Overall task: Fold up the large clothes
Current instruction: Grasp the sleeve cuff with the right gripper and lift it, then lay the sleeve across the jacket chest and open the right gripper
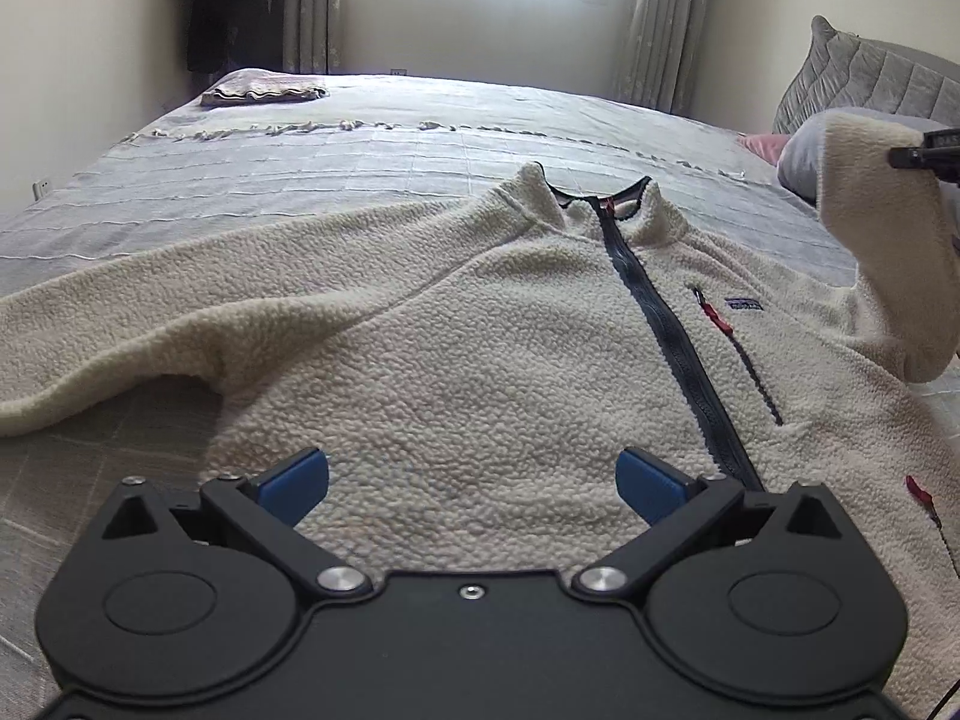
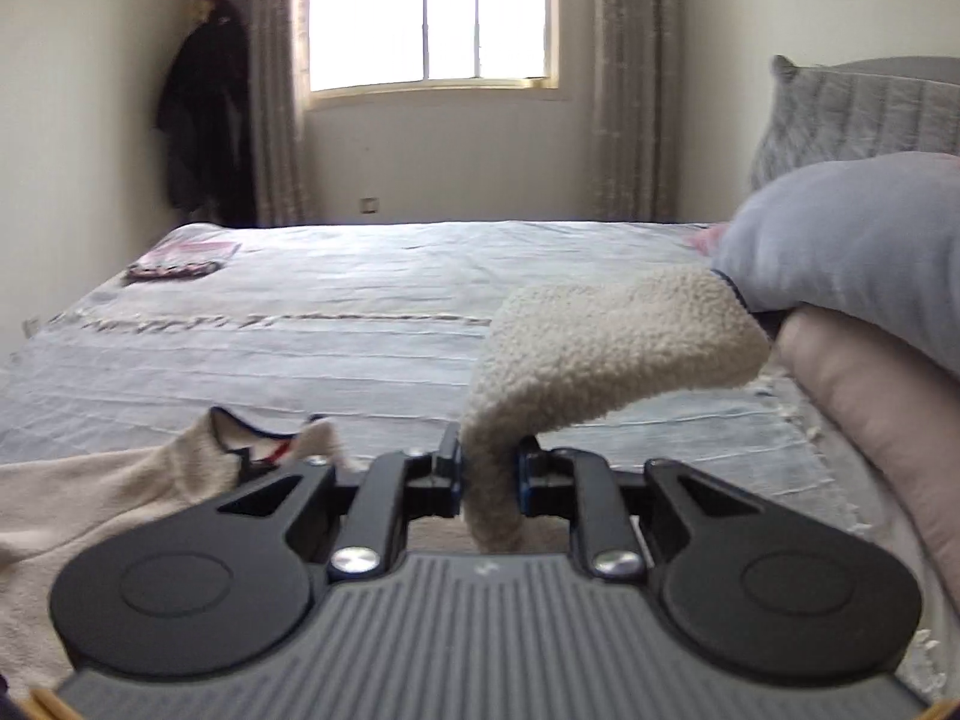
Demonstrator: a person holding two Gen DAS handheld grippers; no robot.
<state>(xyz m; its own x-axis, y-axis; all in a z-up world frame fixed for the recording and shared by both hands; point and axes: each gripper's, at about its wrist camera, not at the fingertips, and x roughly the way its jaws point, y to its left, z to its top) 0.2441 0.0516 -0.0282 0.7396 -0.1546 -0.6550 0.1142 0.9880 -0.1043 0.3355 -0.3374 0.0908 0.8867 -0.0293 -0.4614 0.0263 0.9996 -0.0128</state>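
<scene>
A cream fleece jacket (image 1: 456, 324) with a dark front zipper lies face up on the bed, collar towards the window. My left gripper (image 1: 472, 480) is open just above its lower front, blue pads apart, holding nothing. My right gripper (image 2: 489, 471) is shut on the jacket's right sleeve (image 2: 600, 342) and holds it lifted above the bed. In the left wrist view that raised sleeve (image 1: 882, 240) stands at the far right with the right gripper (image 1: 924, 153) at its top. The jacket's collar (image 2: 264, 444) shows at the lower left of the right wrist view.
The bed has a grey-blue striped cover (image 1: 360, 144). A folded cloth (image 1: 264, 90) lies at its far left corner. Grey pillows (image 2: 852, 240) and a quilted headboard (image 1: 870, 78) are at the right. A dark coat (image 2: 204, 114) hangs on the left wall by the window.
</scene>
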